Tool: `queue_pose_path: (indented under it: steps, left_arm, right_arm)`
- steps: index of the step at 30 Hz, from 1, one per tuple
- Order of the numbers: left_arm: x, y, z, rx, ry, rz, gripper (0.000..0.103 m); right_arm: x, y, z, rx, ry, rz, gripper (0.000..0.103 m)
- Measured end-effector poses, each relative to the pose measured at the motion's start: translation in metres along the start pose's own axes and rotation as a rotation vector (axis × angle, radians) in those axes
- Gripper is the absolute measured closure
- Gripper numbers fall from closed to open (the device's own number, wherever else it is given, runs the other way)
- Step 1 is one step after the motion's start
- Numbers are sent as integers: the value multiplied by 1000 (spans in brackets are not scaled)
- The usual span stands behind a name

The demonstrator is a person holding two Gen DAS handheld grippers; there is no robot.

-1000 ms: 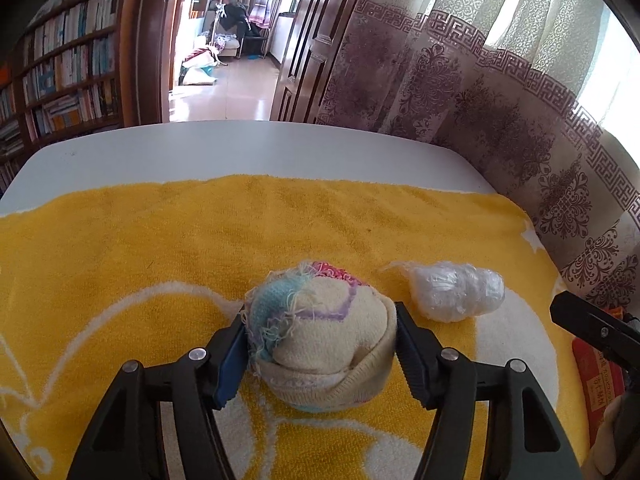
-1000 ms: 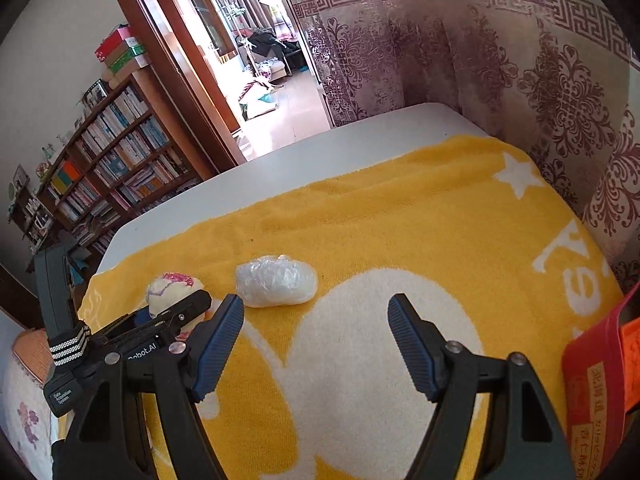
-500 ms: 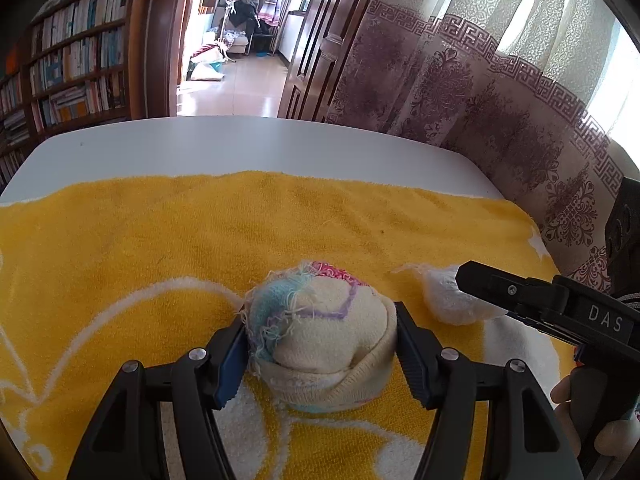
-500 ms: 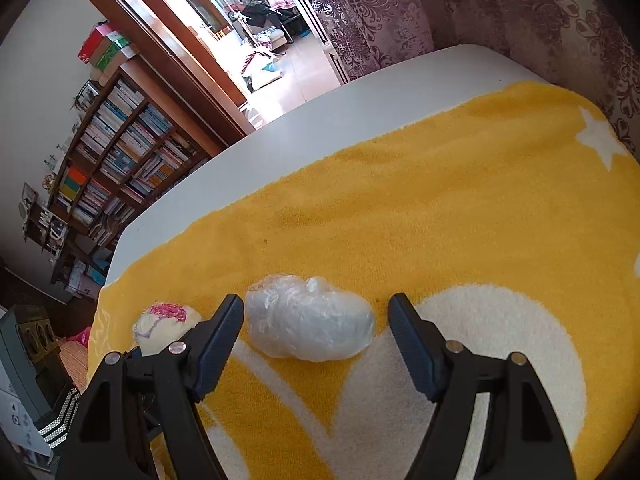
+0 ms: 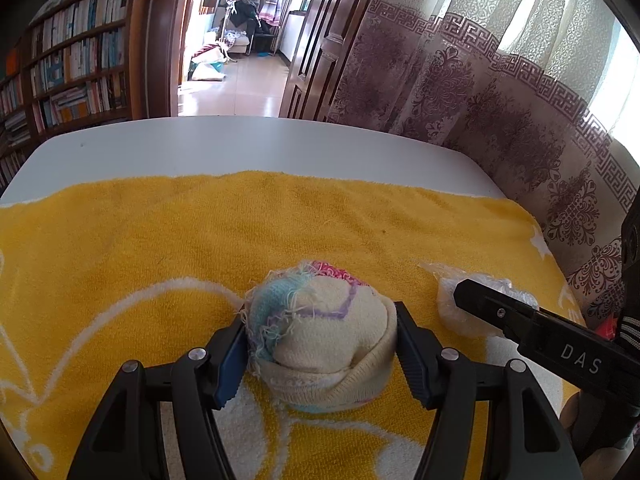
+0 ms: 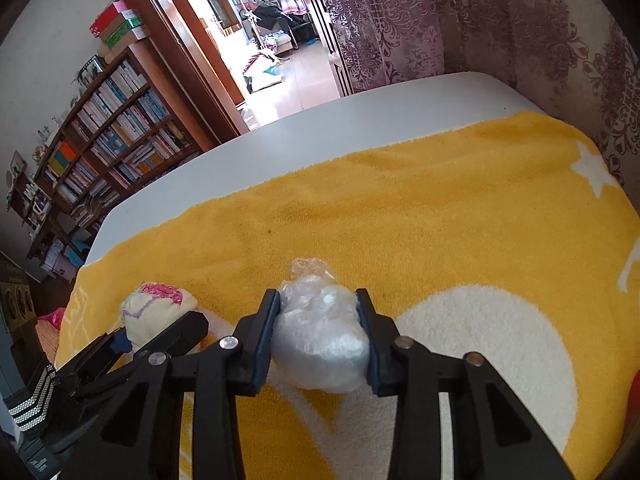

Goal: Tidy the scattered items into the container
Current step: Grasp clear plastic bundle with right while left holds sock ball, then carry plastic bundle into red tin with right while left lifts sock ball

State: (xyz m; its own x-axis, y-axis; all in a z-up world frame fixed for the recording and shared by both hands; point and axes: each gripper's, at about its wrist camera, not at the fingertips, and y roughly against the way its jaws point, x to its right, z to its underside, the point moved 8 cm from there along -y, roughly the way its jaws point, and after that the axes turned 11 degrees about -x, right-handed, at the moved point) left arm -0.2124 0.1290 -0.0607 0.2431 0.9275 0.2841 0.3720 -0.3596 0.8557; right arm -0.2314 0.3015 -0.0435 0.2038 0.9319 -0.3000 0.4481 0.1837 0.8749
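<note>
On the yellow towel [image 5: 200, 232] spread over the white table [image 5: 240, 140], the left gripper [image 5: 320, 344] has its 2 pads pressed against the sides of a rolled cream sock ball [image 5: 324, 336] that rests on the cloth. Just to its right, the right gripper [image 6: 318, 332] is closed around a crumpled clear plastic bag [image 6: 320, 336], both pads touching it. In the right wrist view the sock ball [image 6: 156, 308] lies left of the bag, near it. A patterned curtain [image 5: 500, 112] hangs behind the table
</note>
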Motion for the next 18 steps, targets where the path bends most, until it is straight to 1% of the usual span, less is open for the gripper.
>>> queue_pose_path:
  steps: [10, 15, 18]
  left_arm:
    - [-1, 1, 0, 10, 3, -4, 36]
    - [3, 9, -1, 37, 4, 8, 36]
    - [9, 15, -2, 51, -5, 27, 36]
  right_arm:
    - [6, 21, 11, 22, -26, -12, 63]
    - [13, 43, 22, 50, -44, -19, 63]
    - [19, 61, 29, 77, -48, -16, 63]
